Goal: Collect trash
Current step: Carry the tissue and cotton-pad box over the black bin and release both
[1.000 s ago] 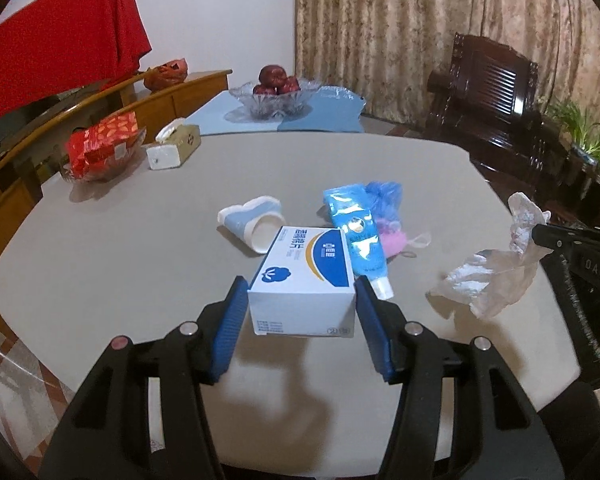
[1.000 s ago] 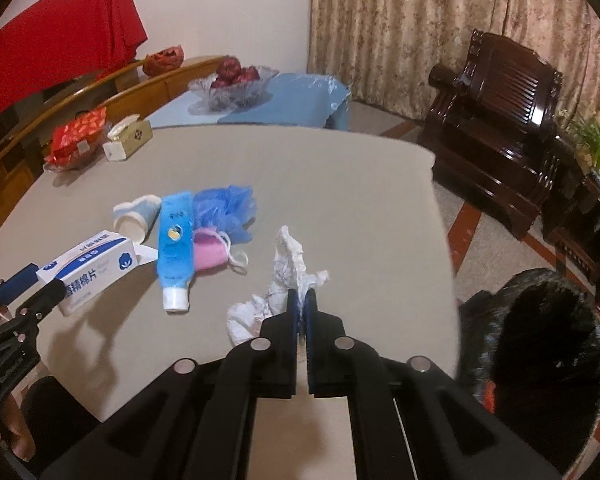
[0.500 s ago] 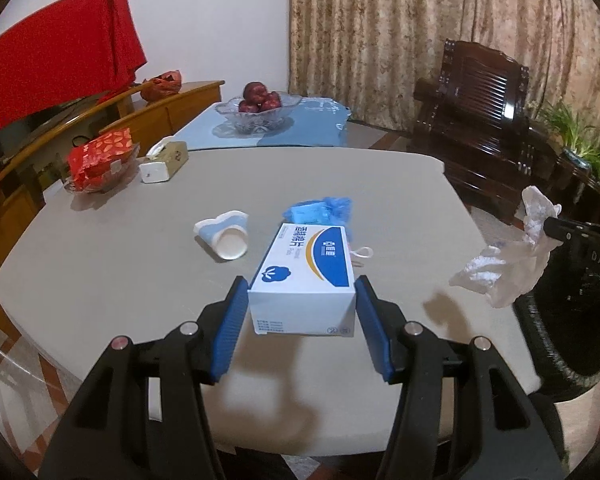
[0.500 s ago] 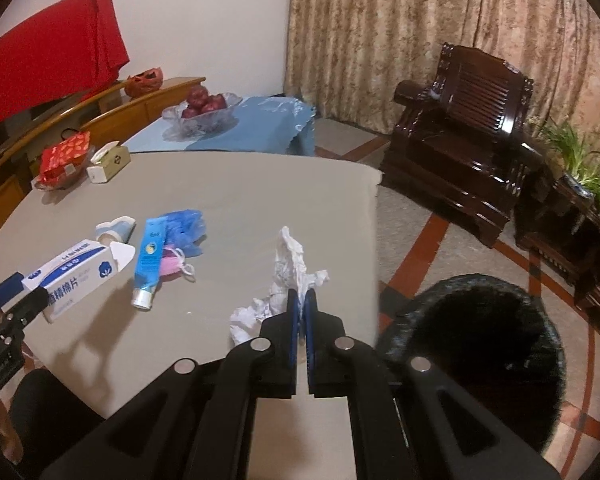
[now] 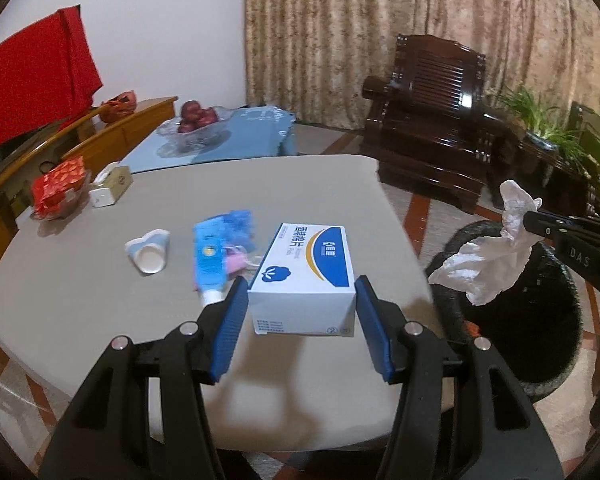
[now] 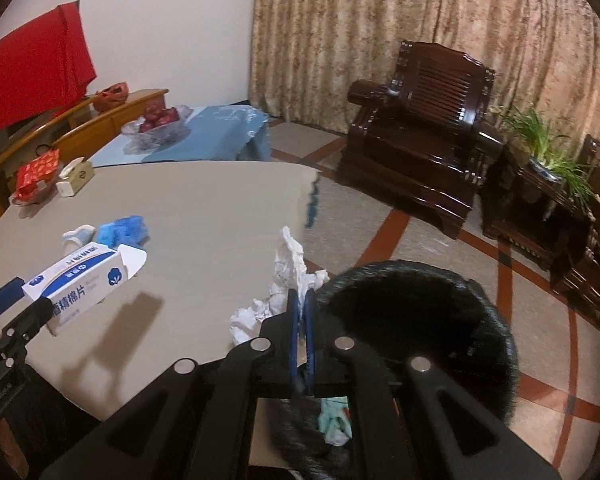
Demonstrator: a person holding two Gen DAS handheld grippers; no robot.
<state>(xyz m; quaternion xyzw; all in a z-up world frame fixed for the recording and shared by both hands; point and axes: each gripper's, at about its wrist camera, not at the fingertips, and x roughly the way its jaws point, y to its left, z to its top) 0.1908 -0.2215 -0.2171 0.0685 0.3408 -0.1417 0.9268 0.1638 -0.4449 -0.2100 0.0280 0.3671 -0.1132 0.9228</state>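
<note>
My left gripper [image 5: 301, 300] is shut on a white and blue cardboard box [image 5: 306, 276], lifted above the grey table [image 5: 100, 320]; the same box [image 6: 80, 280] shows at the left of the right wrist view. My right gripper [image 6: 300, 300] is shut on a crumpled white plastic wrapper [image 6: 288, 276], held near the rim of a black trash bin [image 6: 420, 320]. From the left wrist view the wrapper [image 5: 488, 256] hangs over the bin [image 5: 540, 320]. On the table lie a blue tube [image 5: 208, 256], a blue mesh sponge [image 5: 240, 224], something pink and a tipped white cup [image 5: 150, 250].
A red packet [image 5: 58, 188] and a tissue box [image 5: 110, 186] sit at the table's far left. Behind stand a blue-clothed table with a fruit bowl [image 5: 196, 126], a dark wooden armchair [image 5: 432, 136] and potted plants [image 6: 548, 148]. Some trash [image 6: 334, 420] lies in the bin.
Both grippers have swung right and risen, carrying the box and the wrapper from over the table toward the bin, which now fills the right of both views.
</note>
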